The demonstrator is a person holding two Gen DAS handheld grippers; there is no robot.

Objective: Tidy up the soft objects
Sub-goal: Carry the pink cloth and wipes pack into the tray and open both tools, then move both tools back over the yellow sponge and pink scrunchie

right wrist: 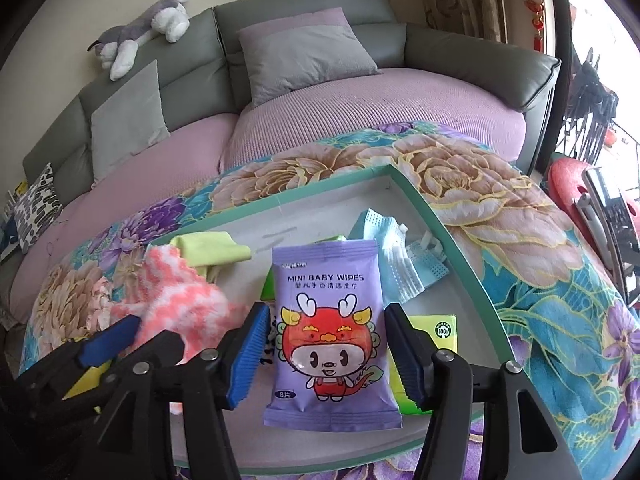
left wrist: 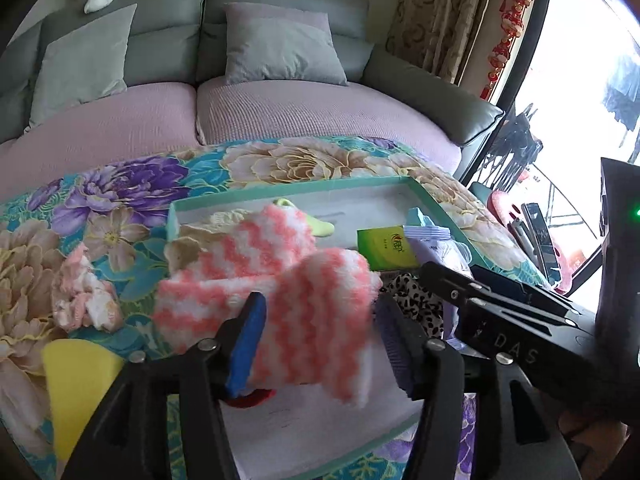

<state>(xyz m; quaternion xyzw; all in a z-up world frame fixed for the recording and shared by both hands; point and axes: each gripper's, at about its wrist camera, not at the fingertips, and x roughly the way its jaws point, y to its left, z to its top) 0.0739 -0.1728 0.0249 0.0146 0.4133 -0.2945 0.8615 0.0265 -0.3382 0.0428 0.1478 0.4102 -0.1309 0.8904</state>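
A pink-and-white fuzzy sock (left wrist: pixel 280 300), blurred, lies between the blue pads of my left gripper (left wrist: pixel 320 346), over the near part of a teal-rimmed white tray (left wrist: pixel 288 190). The jaws stand wide and do not pinch it. My right gripper (right wrist: pixel 326 356) is open around a purple pack of baby wipes (right wrist: pixel 328 332), with a narrow gap at the left pad. Inside the tray (right wrist: pixel 424 208) are a yellow-green cloth (right wrist: pixel 212 248), blue face masks (right wrist: pixel 396 256), a green box (right wrist: pixel 436 332) and leopard-print fabric (left wrist: pixel 412 296).
A floral blanket (right wrist: pixel 500 208) covers the surface under the tray. A crumpled pink piece (left wrist: pixel 84 296) and a yellow sponge (left wrist: pixel 76 380) lie to the tray's left. Behind stands a grey and pink sofa (left wrist: pixel 280 108) with cushions and a plush dog (right wrist: pixel 140 32). A red stool (right wrist: pixel 568 184) stands right.
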